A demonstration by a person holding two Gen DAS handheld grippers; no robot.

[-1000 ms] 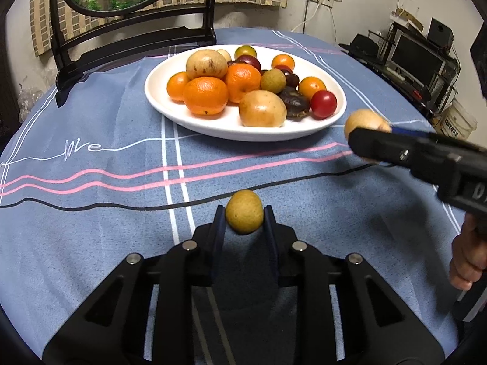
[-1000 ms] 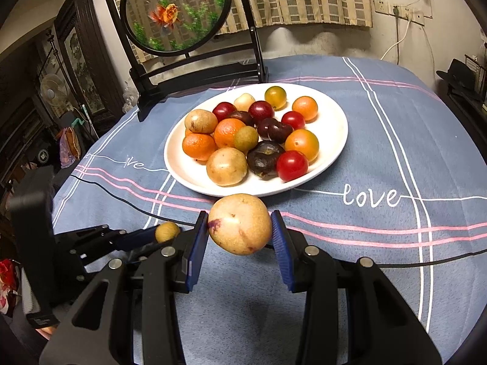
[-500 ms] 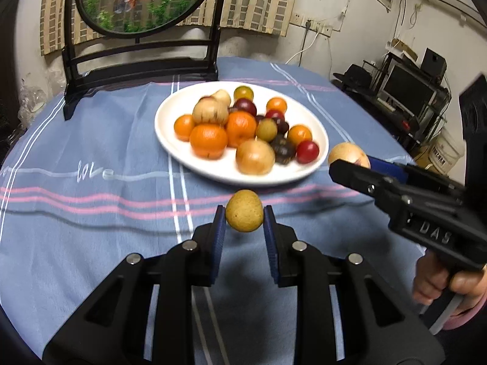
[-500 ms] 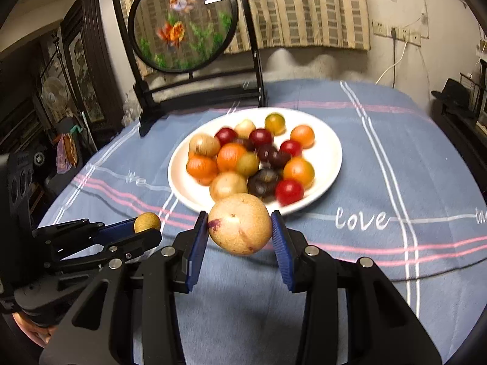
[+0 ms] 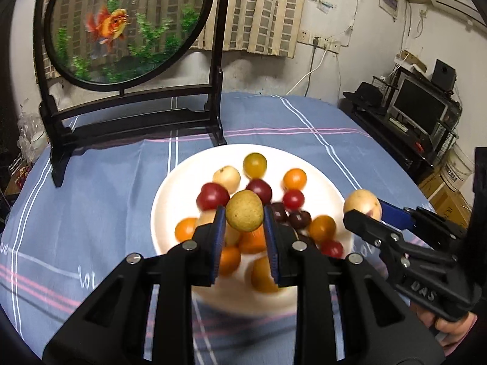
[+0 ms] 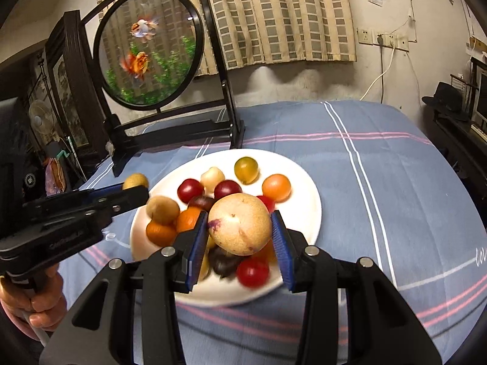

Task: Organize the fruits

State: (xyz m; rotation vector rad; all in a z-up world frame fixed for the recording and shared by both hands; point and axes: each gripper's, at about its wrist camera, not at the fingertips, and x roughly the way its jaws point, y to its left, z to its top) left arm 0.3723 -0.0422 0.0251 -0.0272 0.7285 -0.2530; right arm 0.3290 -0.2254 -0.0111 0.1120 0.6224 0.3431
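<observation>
My left gripper (image 5: 244, 216) is shut on a small yellow-green round fruit (image 5: 244, 214) and holds it above the white plate (image 5: 170, 200) of mixed fruits. My right gripper (image 6: 240, 228) is shut on a larger tan fruit with a purple mark (image 6: 240, 223), also above the plate (image 6: 304, 188). In the left wrist view the right gripper (image 5: 362, 210) sits at the plate's right edge with its tan fruit (image 5: 362, 203). In the right wrist view the left gripper (image 6: 135, 187) is at the plate's left edge with its small fruit (image 6: 135, 181).
The plate holds oranges, red and dark purple fruits and yellow ones. A black stand with a round goldfish panel (image 5: 121, 24) rises behind the plate. The table has a blue striped cloth (image 6: 380, 167). Shelves and a monitor (image 5: 420, 112) stand at the right.
Both grippers have risen and moved forward with their fruits, from above the cloth in front of the plate to over the plate.
</observation>
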